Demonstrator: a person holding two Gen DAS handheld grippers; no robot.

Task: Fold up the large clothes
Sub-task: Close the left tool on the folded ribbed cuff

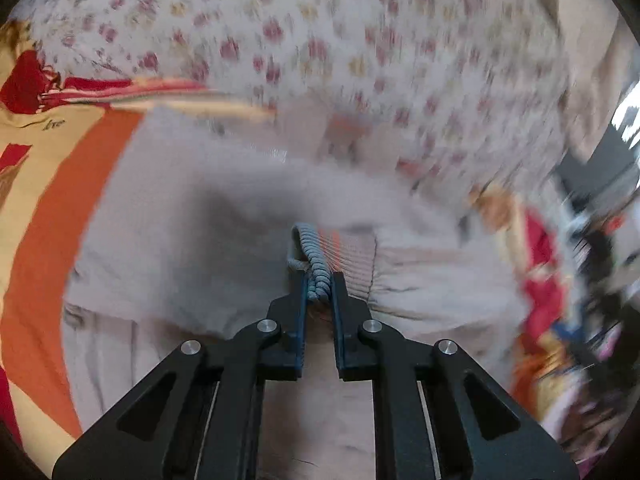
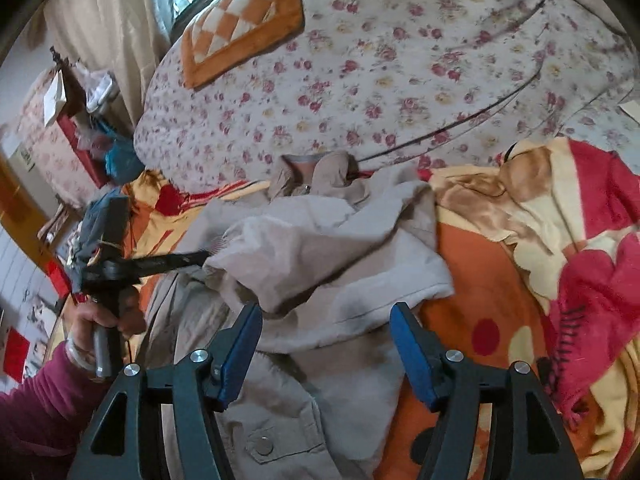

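Two grippers over a beige jacket spread on a bed.

Left wrist view: the left gripper point(image 1: 320, 286) is clamped on a grey-blue ribbed cuff point(image 1: 310, 254) of the beige jacket point(image 1: 192, 216), the knit bunched between its pads. The garment lies on an orange, yellow and red blanket point(image 1: 60, 184), with a floral quilt point(image 1: 320, 40) beyond; much here is blurred.
Right wrist view: the right gripper point(image 2: 326, 344) hangs with blue pads point(image 2: 412, 356) apart above the jacket's rumpled pale lining, nothing between them. At left, a hand point(image 2: 94, 320) in a magenta sleeve point(image 2: 36, 404) holds the other gripper at the jacket's edge. A checked orange cushion point(image 2: 244, 20) rests on the quilt.
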